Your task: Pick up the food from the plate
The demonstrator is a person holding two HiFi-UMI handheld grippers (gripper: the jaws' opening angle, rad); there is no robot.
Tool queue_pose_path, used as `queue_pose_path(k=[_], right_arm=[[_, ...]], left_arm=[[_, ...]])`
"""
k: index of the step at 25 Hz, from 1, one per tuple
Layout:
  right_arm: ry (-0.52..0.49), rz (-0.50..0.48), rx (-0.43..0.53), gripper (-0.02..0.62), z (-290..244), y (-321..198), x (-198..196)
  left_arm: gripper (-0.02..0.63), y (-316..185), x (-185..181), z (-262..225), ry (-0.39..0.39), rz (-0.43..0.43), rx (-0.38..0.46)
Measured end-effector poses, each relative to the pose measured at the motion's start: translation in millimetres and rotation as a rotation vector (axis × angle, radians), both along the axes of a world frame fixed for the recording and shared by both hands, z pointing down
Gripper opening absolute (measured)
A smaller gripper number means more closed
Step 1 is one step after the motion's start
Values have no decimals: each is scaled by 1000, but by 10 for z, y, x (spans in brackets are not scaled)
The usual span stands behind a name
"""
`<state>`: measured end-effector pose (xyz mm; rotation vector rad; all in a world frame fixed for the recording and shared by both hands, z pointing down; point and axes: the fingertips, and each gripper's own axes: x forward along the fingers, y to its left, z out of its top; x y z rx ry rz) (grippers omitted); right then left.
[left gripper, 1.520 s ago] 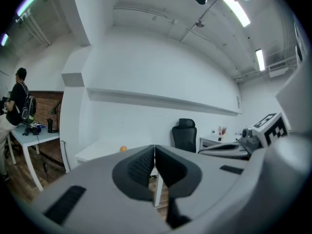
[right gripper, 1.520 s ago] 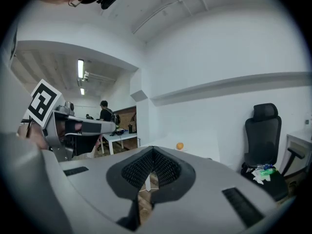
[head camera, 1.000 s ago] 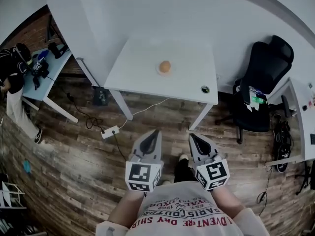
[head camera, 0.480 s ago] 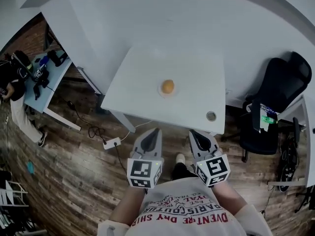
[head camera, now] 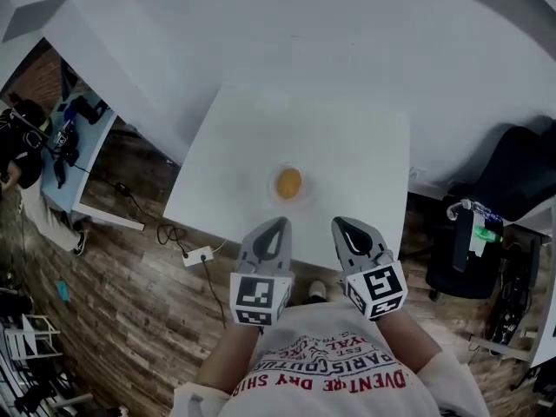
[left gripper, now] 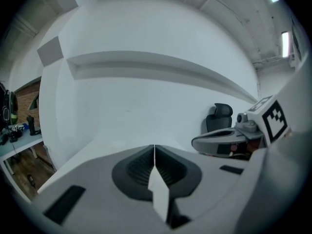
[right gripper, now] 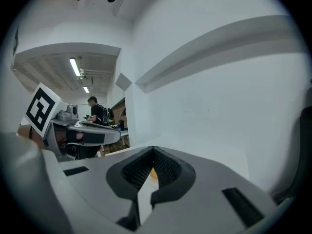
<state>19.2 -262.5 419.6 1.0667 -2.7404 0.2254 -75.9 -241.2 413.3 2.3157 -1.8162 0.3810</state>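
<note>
Orange food is lying on its plate on the table, and with the left gripper and right gripper being held short of it, jaws shut and empty, it is risking being shoved off.

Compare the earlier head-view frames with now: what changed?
The person stepped forward, so the white table, with the orange food on its plate, now lies just ahead of the left gripper and right gripper. Nothing was grasped or released. Both grippers stayed shut, empty, side by side.
</note>
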Motion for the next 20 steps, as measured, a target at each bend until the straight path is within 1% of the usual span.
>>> queue_pose_path(k=[5, 10, 13, 20], right_arm=[[25, 9, -59, 9, 222, -404, -40], [68, 86, -94, 9, 412, -806, -46], [66, 136, -132, 9, 514, -1032, -90], [92, 173, -219, 9, 838, -1356, -259]], left_arm=[[7, -449, -65, 215, 6, 2, -56], [8, -860, -159, 498, 23, 45, -122], [6, -1079, -242, 678, 30, 76, -164], [8, -1455, -402, 1152, 23, 114, -283]])
